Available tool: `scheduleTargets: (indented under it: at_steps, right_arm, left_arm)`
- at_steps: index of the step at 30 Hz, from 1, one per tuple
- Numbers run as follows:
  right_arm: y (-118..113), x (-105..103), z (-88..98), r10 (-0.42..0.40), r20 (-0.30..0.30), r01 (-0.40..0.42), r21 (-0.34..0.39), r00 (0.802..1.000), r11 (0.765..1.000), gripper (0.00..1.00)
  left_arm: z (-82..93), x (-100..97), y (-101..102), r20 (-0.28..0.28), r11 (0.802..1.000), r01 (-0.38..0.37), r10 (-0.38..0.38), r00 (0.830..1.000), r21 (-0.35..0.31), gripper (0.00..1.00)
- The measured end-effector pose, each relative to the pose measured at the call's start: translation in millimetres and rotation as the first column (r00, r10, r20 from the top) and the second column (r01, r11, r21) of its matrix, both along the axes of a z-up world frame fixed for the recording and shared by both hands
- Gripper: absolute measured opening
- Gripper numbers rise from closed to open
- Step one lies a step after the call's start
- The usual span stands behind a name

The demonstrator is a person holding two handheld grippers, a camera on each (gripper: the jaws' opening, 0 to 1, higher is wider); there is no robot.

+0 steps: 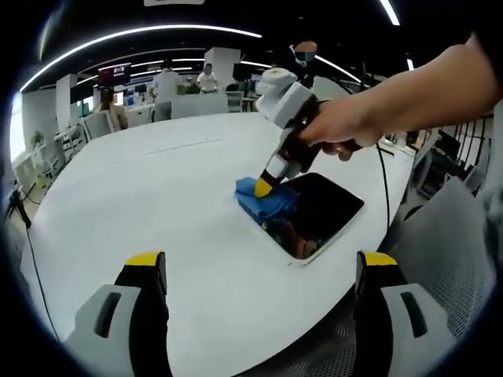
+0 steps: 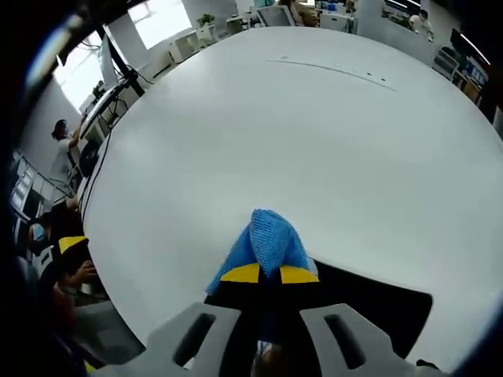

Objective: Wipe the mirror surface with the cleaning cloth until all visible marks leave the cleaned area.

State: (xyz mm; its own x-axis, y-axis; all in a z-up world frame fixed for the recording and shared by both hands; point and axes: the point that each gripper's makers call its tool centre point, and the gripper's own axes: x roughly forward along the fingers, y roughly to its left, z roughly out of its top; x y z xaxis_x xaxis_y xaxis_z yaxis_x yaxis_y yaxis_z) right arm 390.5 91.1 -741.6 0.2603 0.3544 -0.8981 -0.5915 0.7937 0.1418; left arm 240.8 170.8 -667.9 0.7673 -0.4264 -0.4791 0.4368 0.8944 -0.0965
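A dark rectangular mirror [image 1: 318, 214] with a white rim lies flat on the white table [image 1: 157, 196]. A blue cleaning cloth [image 1: 263, 200] is bunched on the mirror's far left corner. My right gripper [image 1: 263, 187], held by a hand, points down onto the cloth, its yellow tips shut on it. In the right gripper view the cloth [image 2: 267, 239] bulges up past the closed right gripper [image 2: 267, 274], with the mirror [image 2: 377, 306] dark beneath and to the right. My left gripper [image 1: 259, 263] stands open over bare table, short of the mirror, holding nothing.
The table's near edge curves along the right [image 1: 393, 212], with a grey chair [image 1: 456, 251] beyond it. Desks, monitors and people stand at the far side of the room [image 1: 189, 82]. A person [image 2: 59, 157] sits past the table's left edge.
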Motion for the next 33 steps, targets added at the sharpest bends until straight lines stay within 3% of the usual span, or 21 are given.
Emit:
scheduleTargets:
  at_steps: [15,33]
  right_arm:
    - [-23.9,-1.8,7.4,-0.015,0.01,0.015,-0.017,1.0,1.0,0.0]
    - [-37.5,8.1,2.2,-0.036,0.01,0.036,-0.028,0.999,0.999,0.0]
  left_arm:
    - [-0.3,1.5,-0.7,-0.001,1.0,-0.004,0.004,1.0,0.001,0.99]
    - [-3.7,4.2,-8.3,-0.001,1.0,-0.004,0.004,1.0,0.007,0.99]
